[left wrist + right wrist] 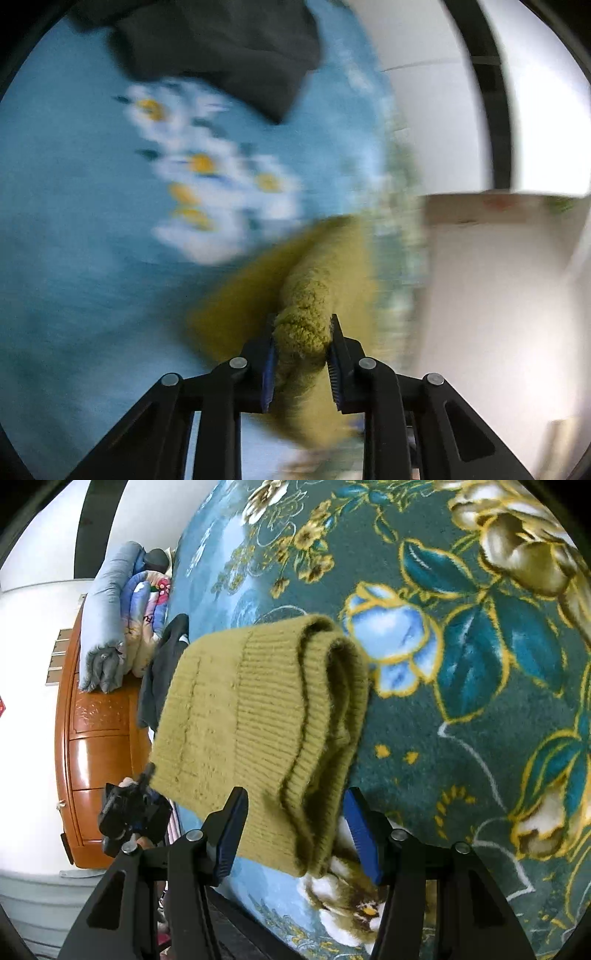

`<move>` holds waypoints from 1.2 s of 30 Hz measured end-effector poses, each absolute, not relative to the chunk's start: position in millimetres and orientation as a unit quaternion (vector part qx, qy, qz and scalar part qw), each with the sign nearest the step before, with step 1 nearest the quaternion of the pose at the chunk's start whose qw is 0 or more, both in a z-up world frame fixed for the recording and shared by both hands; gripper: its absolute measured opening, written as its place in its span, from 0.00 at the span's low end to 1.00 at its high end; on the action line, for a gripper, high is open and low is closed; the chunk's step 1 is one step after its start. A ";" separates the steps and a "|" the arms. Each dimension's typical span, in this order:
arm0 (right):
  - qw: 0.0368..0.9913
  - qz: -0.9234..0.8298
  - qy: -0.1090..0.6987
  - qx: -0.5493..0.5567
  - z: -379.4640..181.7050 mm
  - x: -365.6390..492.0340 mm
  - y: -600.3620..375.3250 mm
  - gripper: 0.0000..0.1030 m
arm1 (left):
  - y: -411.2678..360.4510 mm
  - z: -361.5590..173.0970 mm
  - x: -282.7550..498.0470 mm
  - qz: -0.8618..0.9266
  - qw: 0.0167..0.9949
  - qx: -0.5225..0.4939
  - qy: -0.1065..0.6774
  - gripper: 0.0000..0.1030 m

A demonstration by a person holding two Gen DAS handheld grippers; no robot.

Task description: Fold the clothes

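An olive-green knitted garment [258, 716] is held up over a bed with a teal floral blanket [480, 664]. My left gripper [302, 354] is shut on a bunched edge of the olive garment [303, 317]; the left wrist view is motion-blurred. In the right wrist view the left gripper [147, 775] shows at the garment's lower left corner. My right gripper [295, 830] has its jaws wide apart with the folded ribbed hem hanging between them; the pads [231, 834] do not press the cloth.
A dark garment [221, 48] lies on the blanket [55, 221] beyond the daisy print, also visible in the right wrist view [162, 672]. Folded quilts and pillows [122, 616] sit against a wooden headboard [96, 738]. White walls and a white box [498, 277] lie beyond the bed edge.
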State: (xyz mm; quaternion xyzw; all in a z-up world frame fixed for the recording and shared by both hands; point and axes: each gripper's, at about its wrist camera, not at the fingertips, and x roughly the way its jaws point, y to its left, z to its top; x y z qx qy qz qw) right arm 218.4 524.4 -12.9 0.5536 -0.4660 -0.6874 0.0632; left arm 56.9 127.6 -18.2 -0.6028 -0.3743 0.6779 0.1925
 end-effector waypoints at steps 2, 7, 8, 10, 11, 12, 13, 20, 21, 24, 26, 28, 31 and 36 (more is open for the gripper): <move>0.059 -0.684 -0.470 0.554 -17.8 219.5 523.4 0.54 | 125.3 -29.4 57.6 0.677 0.183 -0.612 -0.367 0.26; 0.052 -0.681 -0.484 0.547 -28.8 220.5 521.4 0.57 | 108.7 -34.9 59.9 0.669 0.182 -0.593 -0.410 0.48; 0.049 -0.682 -0.489 0.541 -29.9 220.8 521.6 0.62 | 106.7 -35.0 59.8 0.674 0.172 -0.593 -0.405 0.64; 0.044 -0.685 -0.498 0.530 -32.4 221.4 522.1 0.65 | 107.3 -38.4 59.0 0.677 0.157 -0.600 -0.396 0.71; 0.044 -0.685 -0.503 0.526 -34.4 221.1 521.9 0.65 | 108.5 -41.1 58.4 0.675 0.158 -0.601 -0.398 0.71; 0.043 -0.686 -0.504 0.523 -35.7 220.6 521.6 0.65 | 110.0 -45.5 57.4 0.667 0.165 -0.601 -0.408 0.71; 0.043 -0.689 -0.506 0.517 -36.3 219.3 521.0 0.65 | 111.7 -50.7 55.9 0.657 0.170 -0.604 -0.418 0.71; 0.032 -0.700 -0.530 0.478 -41.0 214.5 519.0 0.65 | 125.8 -51.9 57.9 0.663 0.180 -0.607 -0.399 0.52; 0.029 -0.700 -0.532 0.476 -41.5 214.5 519.0 0.65 | 128.1 -49.0 58.5 0.669 0.177 -0.609 -0.387 0.50; 0.020 -0.698 -0.538 0.472 -41.3 213.1 519.7 0.66 | 128.4 -39.5 63.3 0.678 0.172 -0.605 -0.381 0.42; 0.014 -0.697 -0.536 0.477 -39.8 209.6 521.8 0.58 | 128.1 -29.8 70.2 0.681 0.171 -0.603 -0.380 0.39; 0.006 -0.696 -0.529 0.485 -38.1 205.7 522.9 0.45 | 128.0 -17.2 81.1 0.683 0.172 -0.603 -0.374 0.38; 0.009 -0.699 -0.525 0.486 -31.4 200.0 525.4 0.36 | 126.3 -3.6 103.0 0.677 0.167 -0.615 -0.368 0.37; 0.040 -0.710 -0.494 0.500 -14.0 186.1 519.5 0.34 | 121.7 -1.1 149.5 0.648 0.153 -0.644 -0.377 0.37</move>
